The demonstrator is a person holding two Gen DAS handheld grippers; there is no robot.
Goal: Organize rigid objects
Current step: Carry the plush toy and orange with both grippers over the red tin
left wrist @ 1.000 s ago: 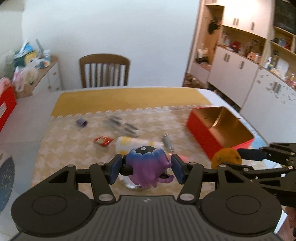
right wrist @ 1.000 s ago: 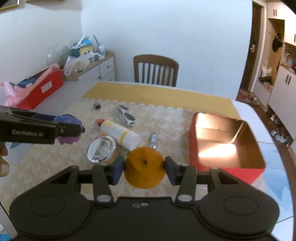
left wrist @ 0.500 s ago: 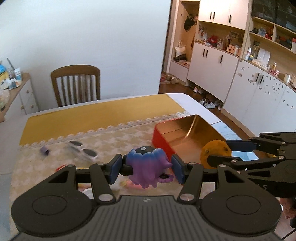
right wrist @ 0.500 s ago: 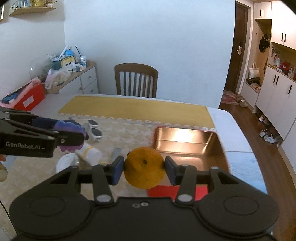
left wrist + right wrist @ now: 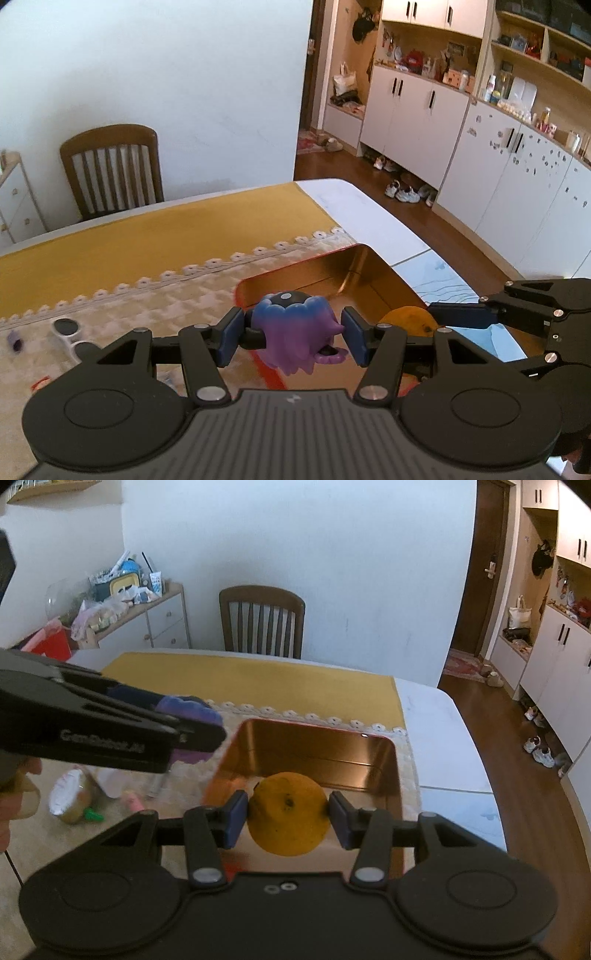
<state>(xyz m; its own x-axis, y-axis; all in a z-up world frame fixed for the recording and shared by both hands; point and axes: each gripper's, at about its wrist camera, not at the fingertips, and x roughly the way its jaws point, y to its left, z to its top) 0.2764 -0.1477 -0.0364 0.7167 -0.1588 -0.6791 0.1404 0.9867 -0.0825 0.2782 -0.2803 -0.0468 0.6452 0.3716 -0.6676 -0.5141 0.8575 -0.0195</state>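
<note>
My left gripper is shut on a purple and blue toy figure and holds it over the near left edge of the red tin box, whose inside is shiny gold. My right gripper is shut on an orange and holds it above the open box. In the left wrist view the orange and the right gripper show at the right over the box. In the right wrist view the left gripper with the purple toy sits at the left of the box.
Left of the box on the cream mat lie sunglasses, a small purple cap, a foil-lidded cup and a small green piece. A wooden chair stands behind the table. White cabinets line the right wall.
Both grippers have moved right and forward with their objects. The box was off to the right before; now the orange hangs over it and the purple toy is at its left edge.
</note>
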